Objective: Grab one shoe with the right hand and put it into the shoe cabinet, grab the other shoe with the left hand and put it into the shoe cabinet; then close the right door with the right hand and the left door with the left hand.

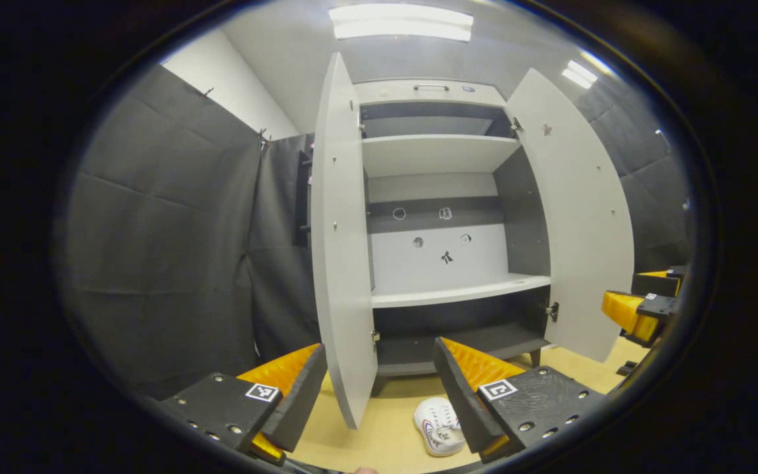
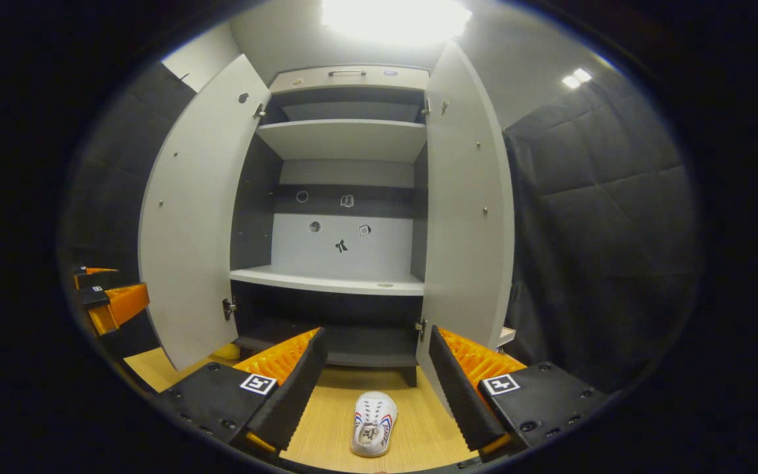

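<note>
Right tongs [image 2: 374, 368], spread wide and empty, frame the white canvas shoe [image 2: 372, 424] at lower centre, its long axis running straight ahead toward the grey shoe cabinet [image 2: 346, 197].

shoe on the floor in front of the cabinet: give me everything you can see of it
The shoe is a small white slip-on, smooth like canvas or synthetic, with red and blue stripes on its sides and a printed insole visible through the opening. It lies flat, sole down, on the light wooden floor just in front of the open cabinet, its length pointing roughly toward the cabinet. Nothing grips it; it sits beyond the open right tongs, seen between the fingers. It also shows beside a finger of the left tongs.
</note>
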